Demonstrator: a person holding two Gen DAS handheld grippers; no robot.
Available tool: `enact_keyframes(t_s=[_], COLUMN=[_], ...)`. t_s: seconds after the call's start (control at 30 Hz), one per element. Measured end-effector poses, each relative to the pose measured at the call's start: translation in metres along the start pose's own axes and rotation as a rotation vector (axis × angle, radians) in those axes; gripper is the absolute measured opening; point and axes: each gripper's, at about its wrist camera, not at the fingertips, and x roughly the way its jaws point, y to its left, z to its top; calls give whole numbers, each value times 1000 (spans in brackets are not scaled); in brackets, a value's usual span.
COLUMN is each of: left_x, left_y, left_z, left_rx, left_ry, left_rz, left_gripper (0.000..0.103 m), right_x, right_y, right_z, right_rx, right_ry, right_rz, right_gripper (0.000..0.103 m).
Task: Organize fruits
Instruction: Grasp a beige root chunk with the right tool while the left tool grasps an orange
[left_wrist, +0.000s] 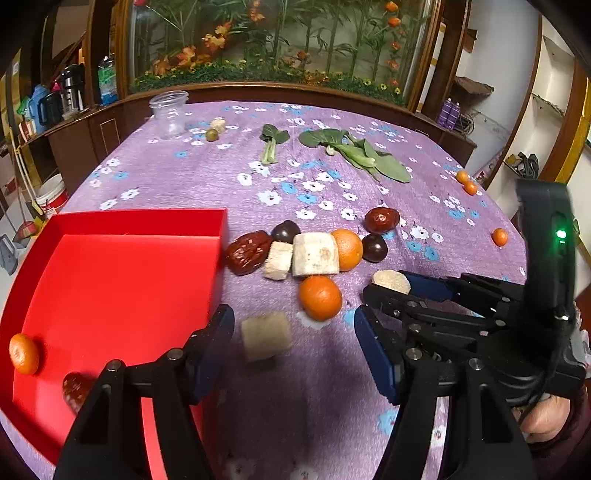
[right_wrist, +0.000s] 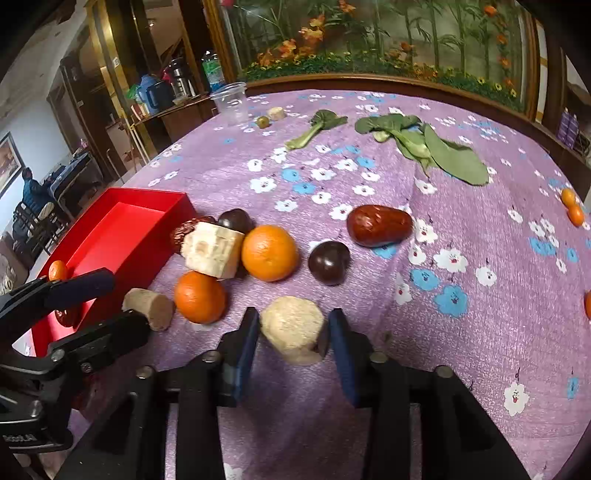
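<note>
The left gripper (left_wrist: 293, 343) hovers low over the purple flowered worktop (left_wrist: 332, 177) with its jaws spread wide and holding nothing. A pale beige chunk (left_wrist: 266, 336) lies on the cloth between them, touching neither pad. The right gripper (right_wrist: 293, 334) has its jaws spread just wider than a second beige chunk (right_wrist: 293, 330), which sits between the blue pads; whether they touch it cannot be told.

To the left, close beside the left jaws, stands the red box (left_wrist: 110, 280), holding a small orange (left_wrist: 23, 353) and a dark red date (left_wrist: 75, 389) at its near end. Just beyond the chunks lies an orange (left_wrist: 320, 297). Farther on sits a tight cluster: a date (left_wrist: 247, 252) against the box wall, two white cut pieces (left_wrist: 315, 254), a second orange (left_wrist: 348, 249) and two dark plums (left_wrist: 374, 247), with another date (left_wrist: 381, 220) a little beyond them.

Small oranges (left_wrist: 466, 182) lie scattered near the right edge. At the far side are leafy greens (left_wrist: 354, 151), a clear plastic jar (left_wrist: 169, 114), a small green fruit (left_wrist: 212, 134) and another pale piece (left_wrist: 218, 125).
</note>
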Motion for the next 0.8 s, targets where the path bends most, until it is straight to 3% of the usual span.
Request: enact_keyframes(t_s=[0.07, 0.2, 0.63, 0.67, 0.7, 0.8], left_x=[7, 24, 41, 41, 41, 40], left_y=[-4, -12, -17, -19, -21, -26], left_z=[4, 8, 14, 12, 12, 8], left_rx=[17, 50, 82, 94, 105, 134], left_ry=[5, 37, 38, 37, 39, 28], left_rz=[-1, -8, 19, 15, 1, 11], left_gripper=[65, 44, 43, 39, 29, 27], right_x=[-1, -7, -5, -5, -5, -5], right_y=[-1, -7, -21, -20, -19, -16], right_z=[0, 0, -1, -2, -2, -2], right_rx=[9, 28, 87, 86, 80, 60], right_ry=[-4, -25, -25, -25, -25, -30], right_rz=[4, 9, 51, 52, 48, 28], right_gripper=[40, 37, 37, 37, 37, 37])
